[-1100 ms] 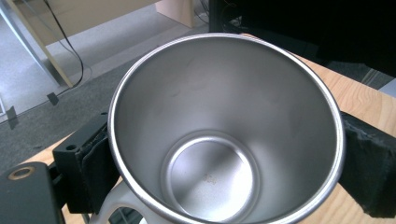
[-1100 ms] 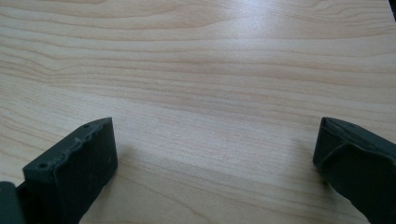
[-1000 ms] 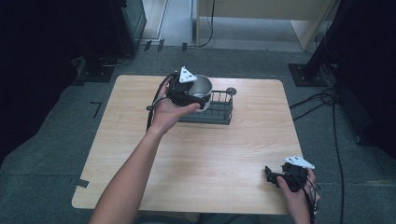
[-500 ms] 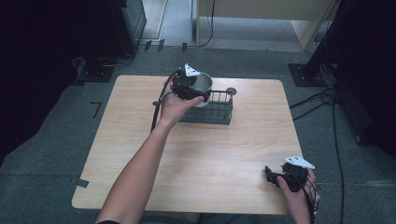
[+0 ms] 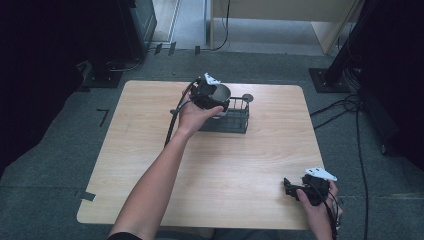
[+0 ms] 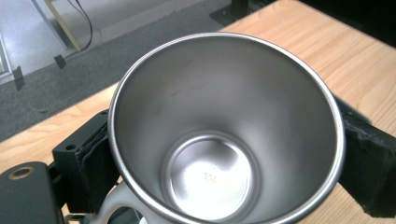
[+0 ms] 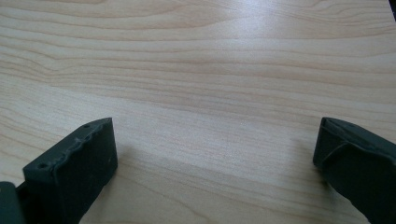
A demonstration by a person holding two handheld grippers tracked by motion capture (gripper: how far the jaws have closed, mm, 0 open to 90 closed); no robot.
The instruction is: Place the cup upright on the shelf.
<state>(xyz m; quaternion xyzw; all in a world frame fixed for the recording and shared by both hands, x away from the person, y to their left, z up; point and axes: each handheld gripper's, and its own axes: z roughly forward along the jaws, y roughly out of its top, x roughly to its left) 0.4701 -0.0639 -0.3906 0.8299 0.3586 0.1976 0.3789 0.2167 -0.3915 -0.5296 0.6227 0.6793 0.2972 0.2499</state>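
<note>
The table (image 5: 150,150) is big and made of pale wood; near its far edge stands a black wire basket (image 5: 235,120), longer from side to side than from front to back; my cup (image 5: 221,93) hangs right at the left end of that basket, a little above it, and I cannot tell if its bottom touches the wires yet.

My left hand (image 5: 192,116) is the one doing the job; it holds my left gripper (image 5: 212,97) out over the far part of the table; in the left gripper view the two black pads sit on the two sides of the shiny metal cup (image 6: 224,135) and squeeze it between them; one finger (image 6: 91,163) shows at the left of the cup and one at the right. The cup stands with its open mouth up, so its long way runs up and down; I look straight into it and it is empty; a pale handle (image 6: 116,205) pokes out low on my side.

So the thing that matters is this; the basket lies just under and to the right of the cup, and I think the cup must go down, mouth up, into it.

My right gripper (image 5: 294,186) rests far off at the near right corner of the table; its jaws stand wide apart over bare wood and hold nothing; it is much too far away to help.
</note>
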